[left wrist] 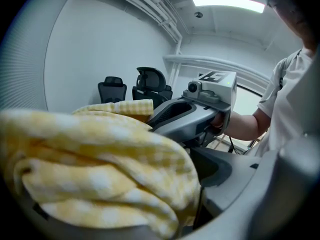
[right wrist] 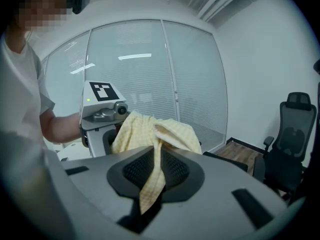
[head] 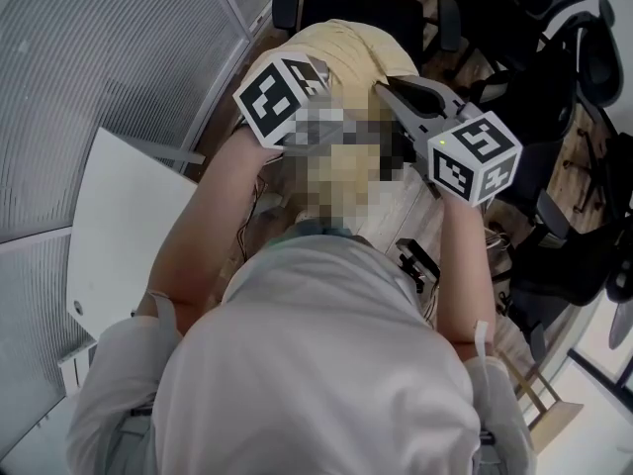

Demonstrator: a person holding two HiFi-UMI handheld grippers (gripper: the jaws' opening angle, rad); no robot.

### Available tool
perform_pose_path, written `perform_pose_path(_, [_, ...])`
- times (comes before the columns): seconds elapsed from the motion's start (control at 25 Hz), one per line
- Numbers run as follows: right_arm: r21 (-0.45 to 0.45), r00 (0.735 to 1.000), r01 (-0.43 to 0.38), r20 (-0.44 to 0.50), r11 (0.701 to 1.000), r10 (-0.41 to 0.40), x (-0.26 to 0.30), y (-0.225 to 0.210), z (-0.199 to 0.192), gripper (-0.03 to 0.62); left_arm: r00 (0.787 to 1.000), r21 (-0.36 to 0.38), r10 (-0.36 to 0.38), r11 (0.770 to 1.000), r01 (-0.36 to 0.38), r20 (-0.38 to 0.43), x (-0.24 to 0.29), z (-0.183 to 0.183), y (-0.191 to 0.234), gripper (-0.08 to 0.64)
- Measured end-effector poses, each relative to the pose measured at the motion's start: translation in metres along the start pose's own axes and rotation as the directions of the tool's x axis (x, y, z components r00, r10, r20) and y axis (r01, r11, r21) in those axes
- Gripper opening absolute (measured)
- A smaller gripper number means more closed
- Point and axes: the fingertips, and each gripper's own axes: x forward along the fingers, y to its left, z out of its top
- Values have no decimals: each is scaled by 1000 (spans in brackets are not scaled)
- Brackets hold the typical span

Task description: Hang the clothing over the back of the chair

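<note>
Right claw (right wrist: 156, 163): jaws nearly together, pinching a narrow fold of the yellow checked clothing (right wrist: 159, 130); a short tail of fabric hangs down behind the pads. Left claw (left wrist: 197, 181): a thick bunch of the same garment fills the space between its jaws and spills over the near one, so I read it as clamped on the bulk, though the contact itself is buried under cloth. The two claws face each other, close together, with the garment gathered between them and held up off any surface. In the head view the fabric sits in front of the person, just above and partly covering the black chair (head: 376, 3), whose armrests show on either side. The white table (head: 129, 226) lies to the left, well apart; spare office chairs stand along the wall. Judgement: the step in hand is carrying the garment to the chair back; the draping is not yet done. To do it well, spread the claws apart first so the cloth opens out, lift its middle above the top edge of the back, lower it astride, and release only once both halves hang. Risk: the right pinch is thin and could slip.
</note>
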Motion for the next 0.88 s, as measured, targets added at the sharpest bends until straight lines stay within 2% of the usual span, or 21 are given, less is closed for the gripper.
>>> perform_pose_path(0.2, [-15, 998, 55, 13, 998, -55, -4, -14, 7, 54, 998, 22, 55, 998, -56, 25, -10, 11, 11, 367])
perform_pose_path(0.48, [33, 994, 102, -41, 994, -101, -8, -35, -15, 54, 991, -42, 120, 992, -118, 55, -27, -1, 25, 367])
perform_pose_path(0.88, [34, 986, 136, -107, 990, -132, -6, -43, -29, 54, 985, -77, 147, 987, -141, 87, -34, -14, 19, 365])
